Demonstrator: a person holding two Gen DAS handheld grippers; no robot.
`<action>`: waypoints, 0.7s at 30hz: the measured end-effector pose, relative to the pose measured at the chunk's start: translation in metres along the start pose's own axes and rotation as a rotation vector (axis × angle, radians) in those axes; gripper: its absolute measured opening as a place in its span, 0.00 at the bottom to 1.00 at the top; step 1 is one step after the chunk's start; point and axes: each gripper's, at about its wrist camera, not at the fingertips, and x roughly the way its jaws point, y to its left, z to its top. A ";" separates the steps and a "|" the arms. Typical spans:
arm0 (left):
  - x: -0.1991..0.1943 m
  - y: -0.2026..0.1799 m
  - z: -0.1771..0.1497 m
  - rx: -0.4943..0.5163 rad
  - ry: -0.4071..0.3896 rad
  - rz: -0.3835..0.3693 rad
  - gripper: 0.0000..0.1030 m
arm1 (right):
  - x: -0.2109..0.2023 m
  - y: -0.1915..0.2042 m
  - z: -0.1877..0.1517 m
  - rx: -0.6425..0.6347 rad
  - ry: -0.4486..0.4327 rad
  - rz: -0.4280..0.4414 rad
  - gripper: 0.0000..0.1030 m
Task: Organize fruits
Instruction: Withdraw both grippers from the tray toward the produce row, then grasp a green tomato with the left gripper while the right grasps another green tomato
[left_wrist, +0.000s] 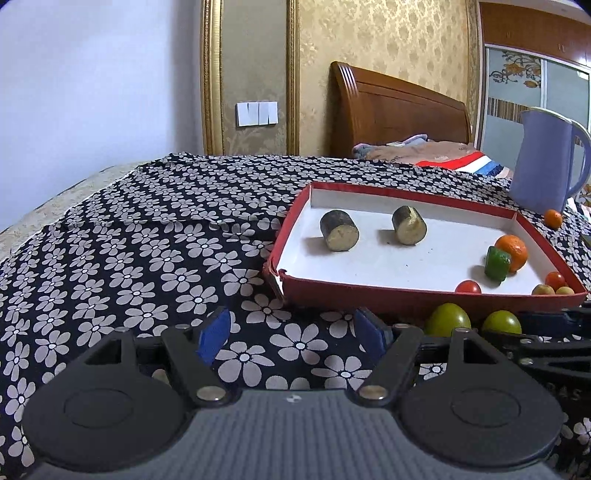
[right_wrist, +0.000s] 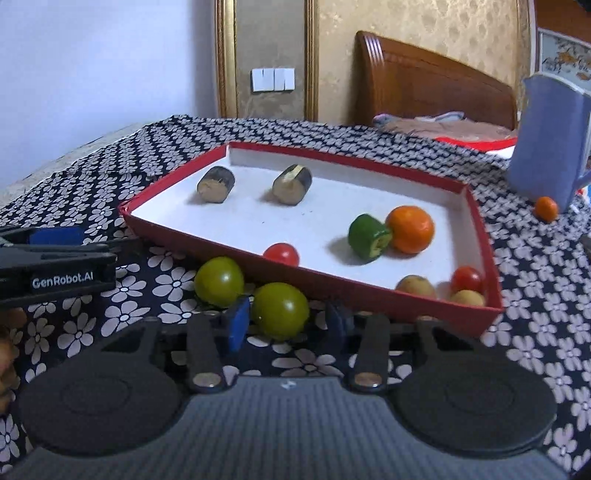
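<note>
Green fruit (right_wrist: 280, 309) between right jaws; right pad contact unclear.

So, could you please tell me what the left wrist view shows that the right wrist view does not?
Left wrist only: the left claw seen head-on, open over the flowered cloth. Right wrist only: the right claw straddling a green fruit, and a GenRobot.AI label. Both: the red tray, its orange, two dark cylinders and the blue jug.

Both wrist cameras look forward and slightly down along their gripper fingers from low and close, sharing the shallow red cardboard tray (left_wrist: 424, 293) (right_wrist: 306, 275) ahead.
</note>
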 end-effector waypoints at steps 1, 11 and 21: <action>0.000 0.000 0.000 0.000 0.002 -0.001 0.71 | 0.002 0.001 0.000 -0.004 0.007 0.001 0.34; -0.003 -0.001 0.001 -0.012 0.012 -0.035 0.71 | -0.015 -0.008 -0.006 0.017 -0.028 -0.011 0.30; -0.014 -0.053 0.009 0.126 0.043 -0.227 0.71 | -0.042 -0.041 -0.017 0.102 -0.084 -0.045 0.30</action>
